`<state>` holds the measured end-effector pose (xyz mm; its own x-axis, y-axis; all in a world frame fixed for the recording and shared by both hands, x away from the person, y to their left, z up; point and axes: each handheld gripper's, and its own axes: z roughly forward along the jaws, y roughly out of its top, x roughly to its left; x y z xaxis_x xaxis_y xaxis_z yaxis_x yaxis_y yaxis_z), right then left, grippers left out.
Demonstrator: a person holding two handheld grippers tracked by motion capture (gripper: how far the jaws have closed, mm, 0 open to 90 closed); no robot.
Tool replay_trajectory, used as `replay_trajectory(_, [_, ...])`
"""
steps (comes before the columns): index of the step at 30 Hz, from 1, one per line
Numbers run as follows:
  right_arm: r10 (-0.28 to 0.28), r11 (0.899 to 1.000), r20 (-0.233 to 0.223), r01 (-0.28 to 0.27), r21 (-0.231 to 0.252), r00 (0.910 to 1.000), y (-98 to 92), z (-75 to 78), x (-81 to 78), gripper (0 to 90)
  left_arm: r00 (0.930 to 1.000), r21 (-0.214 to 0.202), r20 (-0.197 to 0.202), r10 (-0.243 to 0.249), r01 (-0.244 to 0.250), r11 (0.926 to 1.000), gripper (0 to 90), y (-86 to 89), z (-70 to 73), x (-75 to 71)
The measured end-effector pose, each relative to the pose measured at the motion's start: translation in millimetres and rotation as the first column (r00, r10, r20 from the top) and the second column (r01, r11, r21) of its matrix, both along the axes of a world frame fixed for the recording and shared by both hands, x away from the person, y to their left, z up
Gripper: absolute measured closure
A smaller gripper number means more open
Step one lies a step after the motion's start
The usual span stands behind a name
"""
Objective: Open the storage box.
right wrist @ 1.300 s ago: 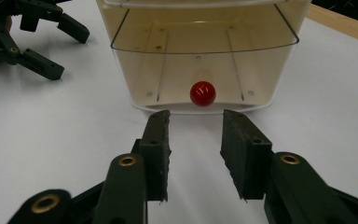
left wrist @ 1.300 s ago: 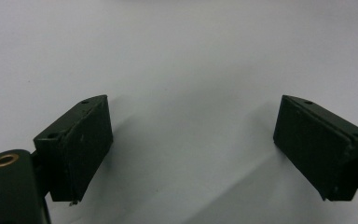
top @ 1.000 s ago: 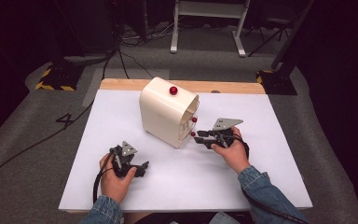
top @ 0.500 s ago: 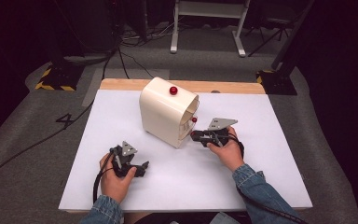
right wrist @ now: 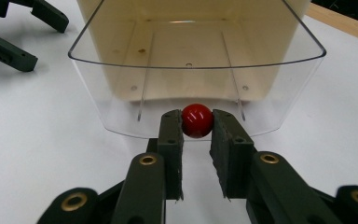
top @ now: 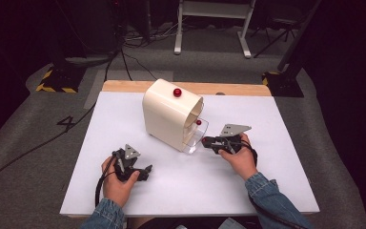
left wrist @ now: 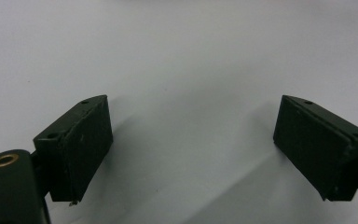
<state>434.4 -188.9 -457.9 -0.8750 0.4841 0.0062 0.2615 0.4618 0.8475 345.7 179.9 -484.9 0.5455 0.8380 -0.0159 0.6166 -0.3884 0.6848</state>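
Cream box [top: 169,119] at the table's centre, red knob [top: 177,92] on top, clear door [right wrist: 196,100] carrying a glossy red ball handle [right wrist: 197,120]. White table [top: 276,157], tan edge at twelve o'clock. Black jaws, brass-coloured rivets, blue denim sleeves [top: 271,191].

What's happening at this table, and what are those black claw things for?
A person holds a two-jaw tool in each hand. The right gripper is closed on the small red ball knob of a clear plastic door, which is swung open at the front of the cream rounded box. The left gripper rests open over the white table, gripping nothing. Another red knob sits on the box's top.
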Motion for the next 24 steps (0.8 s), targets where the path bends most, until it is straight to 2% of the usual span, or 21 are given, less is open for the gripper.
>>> replay_trajectory(14, [-0.037, 0.999, -0.001, 0.037, -0.004, 0.9993, -36.3, 1.8, -28.6, 74.1, 1.0, 0.003, -0.003, 0.0, 0.0, 1.0, 11.8, 0.1, 0.4, 0.5])
replay_trajectory(24, [-0.051, 0.999, -0.013, 0.051, 0.0, 0.9986, -52.9, 0.2, -34.9, 74.1, 1.0, 0.003, -0.005, -0.002, 0.002, 1.0, 11.7, 0.3, 0.6, 0.5])
